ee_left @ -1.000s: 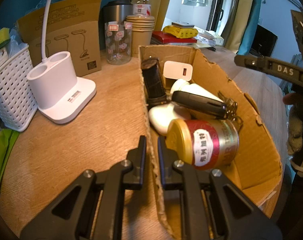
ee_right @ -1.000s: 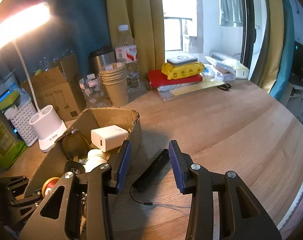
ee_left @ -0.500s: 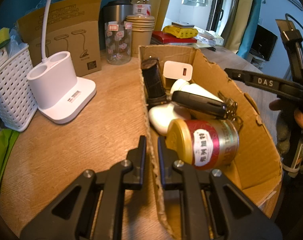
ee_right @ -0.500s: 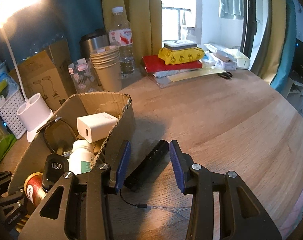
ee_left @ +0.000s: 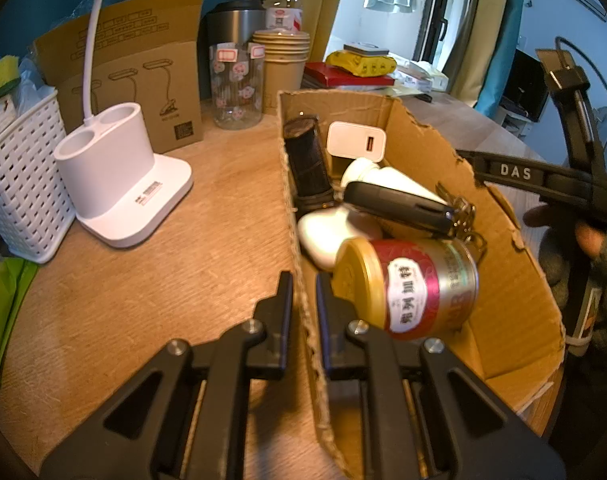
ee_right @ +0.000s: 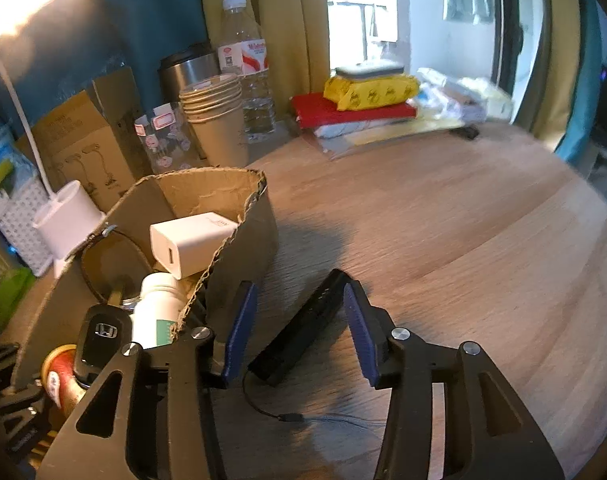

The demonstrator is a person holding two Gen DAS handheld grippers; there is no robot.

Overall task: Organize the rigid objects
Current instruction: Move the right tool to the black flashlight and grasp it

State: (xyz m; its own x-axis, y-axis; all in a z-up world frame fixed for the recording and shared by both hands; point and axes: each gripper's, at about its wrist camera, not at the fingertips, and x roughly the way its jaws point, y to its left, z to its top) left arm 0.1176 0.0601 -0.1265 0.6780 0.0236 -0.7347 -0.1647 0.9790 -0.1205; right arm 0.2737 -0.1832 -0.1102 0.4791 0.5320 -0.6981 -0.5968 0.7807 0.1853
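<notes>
An open cardboard box (ee_left: 419, 148) stands on the wooden table and holds a red and gold tin (ee_left: 411, 284), a black car key (ee_left: 399, 204), a white charger (ee_left: 355, 142), a dark cylinder (ee_left: 307, 164) and a white bottle (ee_right: 159, 312). My left gripper (ee_left: 304, 308) is shut on the box's near left wall. To the right of the box (ee_right: 243, 240) a slim black device (ee_right: 315, 312) lies on the table, a thin cable (ee_right: 287, 416) trailing from it. My right gripper (ee_right: 299, 330) straddles it with its jaws opening, and the blue pads (ee_right: 239, 328) are clear of it.
A white lamp base (ee_left: 119, 176), a white basket (ee_left: 15, 184) and a printed carton (ee_left: 143, 60) stand left of the box. Behind it are a glass jar (ee_left: 235, 88), stacked paper cups (ee_left: 285, 64), a steel flask and a water bottle. Books and a yellow pack (ee_right: 367, 92) lie at the back.
My right gripper has come down over the black device and its jaws have widened around it. The left gripper and the box have not moved.
</notes>
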